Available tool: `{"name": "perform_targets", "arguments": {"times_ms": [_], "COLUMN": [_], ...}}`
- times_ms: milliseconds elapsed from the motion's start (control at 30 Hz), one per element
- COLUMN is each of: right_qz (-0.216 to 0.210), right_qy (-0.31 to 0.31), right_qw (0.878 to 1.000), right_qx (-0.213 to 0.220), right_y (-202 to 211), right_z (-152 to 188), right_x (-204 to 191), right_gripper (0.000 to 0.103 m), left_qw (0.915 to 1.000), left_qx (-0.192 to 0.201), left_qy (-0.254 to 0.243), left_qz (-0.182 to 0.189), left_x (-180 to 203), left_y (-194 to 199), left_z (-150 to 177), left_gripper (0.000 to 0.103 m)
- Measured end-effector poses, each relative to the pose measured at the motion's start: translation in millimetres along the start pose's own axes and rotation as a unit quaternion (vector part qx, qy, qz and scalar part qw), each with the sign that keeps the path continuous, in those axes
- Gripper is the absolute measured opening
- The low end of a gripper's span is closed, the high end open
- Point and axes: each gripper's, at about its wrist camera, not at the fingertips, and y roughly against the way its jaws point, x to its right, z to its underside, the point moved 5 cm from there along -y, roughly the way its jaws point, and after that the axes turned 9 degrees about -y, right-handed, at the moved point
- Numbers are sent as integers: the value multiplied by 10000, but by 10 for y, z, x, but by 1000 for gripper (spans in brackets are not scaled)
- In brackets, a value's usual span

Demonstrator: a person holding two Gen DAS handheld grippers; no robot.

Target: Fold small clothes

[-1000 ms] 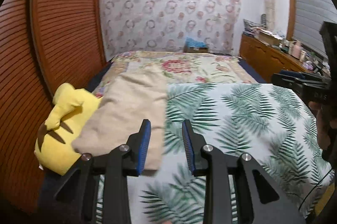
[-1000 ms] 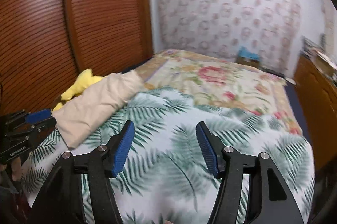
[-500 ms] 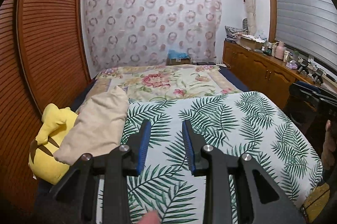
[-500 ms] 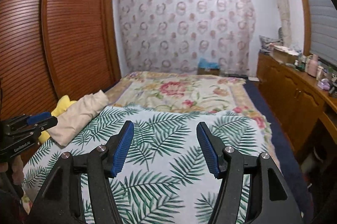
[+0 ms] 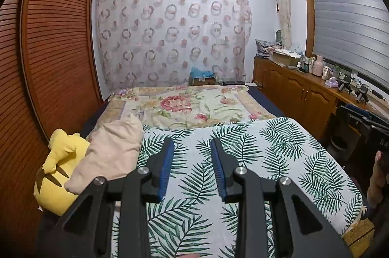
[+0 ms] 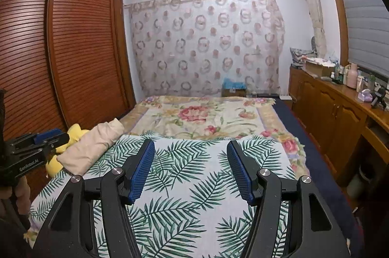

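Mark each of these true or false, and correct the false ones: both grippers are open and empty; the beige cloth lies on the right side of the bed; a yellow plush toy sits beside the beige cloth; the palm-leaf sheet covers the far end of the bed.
1. Both the left gripper and the right gripper are open and empty. True.
2. The beige cloth lies on the right side of the bed. False: it lies at the left edge.
3. A yellow plush toy sits beside the beige cloth. True.
4. The palm-leaf sheet covers the far end of the bed. False: it covers the near end; the floral blanket lies beyond.
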Motion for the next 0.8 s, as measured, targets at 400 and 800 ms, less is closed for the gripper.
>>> {"name": "perform_targets", "arguments": {"times_ms": [400,800], "right_qz": [4,21], "right_qy": [0,-9], "right_qw": [10000,10000], "right_qx": [-20,-40], "right_y": [2,-11], "right_z": [5,32], "right_x": [3,2], "right_gripper": [63,63], "left_qw": [10000,10000], "left_qx": [40,48], "left_qy": [14,14], "left_qz": [-78,-86], "left_x": [-16,-26], "left_y": [35,42], "left_z": [4,9], "left_gripper": [31,32]}}
